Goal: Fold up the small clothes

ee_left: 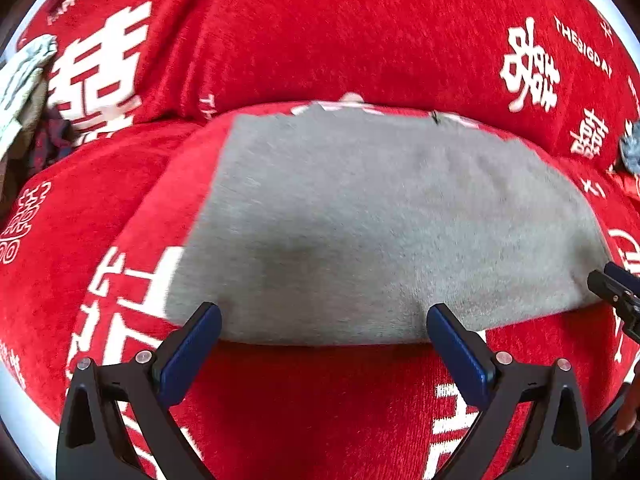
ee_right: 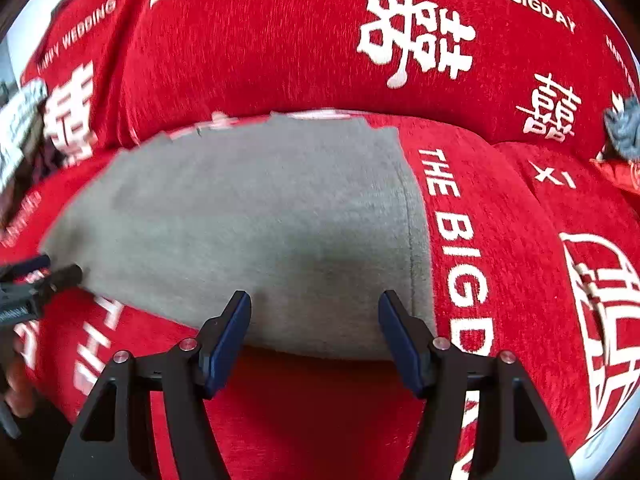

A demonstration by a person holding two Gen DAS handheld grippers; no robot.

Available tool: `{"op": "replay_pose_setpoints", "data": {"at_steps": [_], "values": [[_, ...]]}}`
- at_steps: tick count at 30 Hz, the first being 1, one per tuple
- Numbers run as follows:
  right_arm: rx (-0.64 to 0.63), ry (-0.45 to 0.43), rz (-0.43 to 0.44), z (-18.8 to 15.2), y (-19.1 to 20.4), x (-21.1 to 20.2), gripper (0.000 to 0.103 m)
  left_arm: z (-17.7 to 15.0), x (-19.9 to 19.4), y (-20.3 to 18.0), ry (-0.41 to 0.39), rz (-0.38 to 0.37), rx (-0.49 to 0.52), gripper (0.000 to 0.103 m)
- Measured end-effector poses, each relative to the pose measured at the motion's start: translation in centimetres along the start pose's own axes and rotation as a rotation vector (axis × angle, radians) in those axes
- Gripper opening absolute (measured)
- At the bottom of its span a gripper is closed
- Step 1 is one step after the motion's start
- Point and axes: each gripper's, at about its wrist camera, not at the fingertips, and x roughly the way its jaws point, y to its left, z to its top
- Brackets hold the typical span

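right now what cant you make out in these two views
- Grey garment: what kind it is; folded flat and motion-blurred in both views.
- Its far edge: smeared in the right wrist view.
- Clothes pile: cut off by the left edge of the left wrist view.
- Grey-blue item: cut by the right edge of the right wrist view.
- Left tongs and right tongs: open, but contact with the garment's near edge is unclear.

A plain grey garment [ee_left: 360, 224] of soft, fleecy cloth lies spread flat on a red cover printed with white characters. It looks folded into a broad, roughly rectangular shape, with a stitched hem along its right-hand side in the right wrist view and its near edge straight
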Motion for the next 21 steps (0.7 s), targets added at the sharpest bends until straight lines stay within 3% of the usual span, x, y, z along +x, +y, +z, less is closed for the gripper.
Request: {"op": "replay_pose_setpoints", "data": {"at_steps": [11, 14, 16, 21], "values": [[-0.024, -0.001, 0.052, 1.9, 3.1, 0.5, 0.071, -0.5, 0.2, 5.0, 0.007, -0.030, -0.151, 0.103], [-0.054, 0.004, 0.062, 2.1, 4.4, 0.8, 0.071, -1.8, 0.9, 8.6, 0.036, -0.150, -0.303, 0.103], [-0.073, 0.009, 0.069, 2.1, 5.2, 1.0, 0.071, -2.6, 0.8, 10.1, 0.010, -0.238, -0.376, 0.103], [-0.103, 0.030, 0.078, 2.0, 6.7, 2.1, 0.071, -1.9, 1.4, 10.4, 0.015, -0.324, -0.413, 0.103]]}}
